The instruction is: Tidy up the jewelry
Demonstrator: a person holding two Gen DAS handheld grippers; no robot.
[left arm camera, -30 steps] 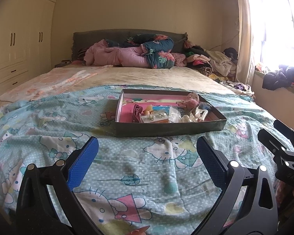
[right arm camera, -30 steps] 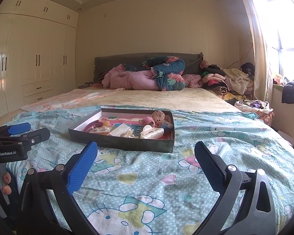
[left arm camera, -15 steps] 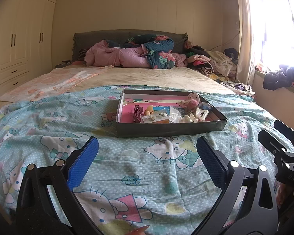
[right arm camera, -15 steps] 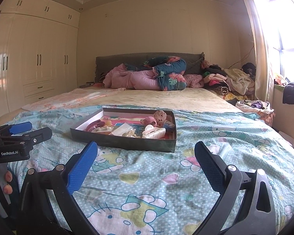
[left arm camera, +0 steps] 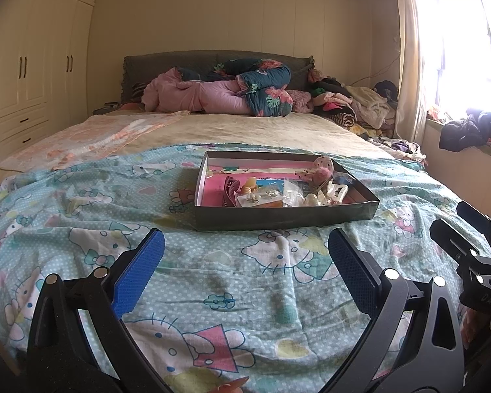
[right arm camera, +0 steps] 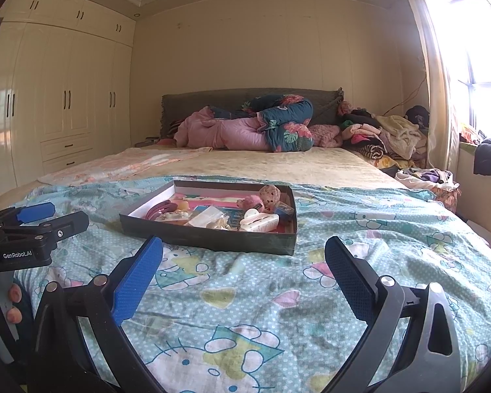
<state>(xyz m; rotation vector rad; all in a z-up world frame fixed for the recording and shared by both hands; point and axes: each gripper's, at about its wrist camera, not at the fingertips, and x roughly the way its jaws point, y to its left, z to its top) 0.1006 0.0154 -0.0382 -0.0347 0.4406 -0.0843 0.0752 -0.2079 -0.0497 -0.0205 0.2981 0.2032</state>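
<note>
A shallow dark box (left arm camera: 278,217) (right arm camera: 209,239) lies on the bed's cartoon-print sheet. It holds a jumble of jewelry and hair pieces: a maroon hair clip (left arm camera: 229,190), a white claw clip (right arm camera: 258,222), small clear packets (left arm camera: 291,195) and a pink fuzzy piece (left arm camera: 320,173). My left gripper (left arm camera: 244,252) hovers open over the sheet, short of the box's near wall. My right gripper (right arm camera: 244,260) is open too, just in front of the box and slightly to its right. Neither one holds anything.
Rolled pink and floral quilts (left arm camera: 226,93) lie at the headboard. Piled clothes (right arm camera: 386,137) crowd the bed's far right corner. Cream wardrobes (right arm camera: 62,98) line the left wall, a bright window (left arm camera: 468,46) the right. A peach blanket (left arm camera: 91,140) covers the bed's left side.
Both grippers have edged slightly forward and to the left; the box sits a little further right and nearer in each view. Jaws stay open.
</note>
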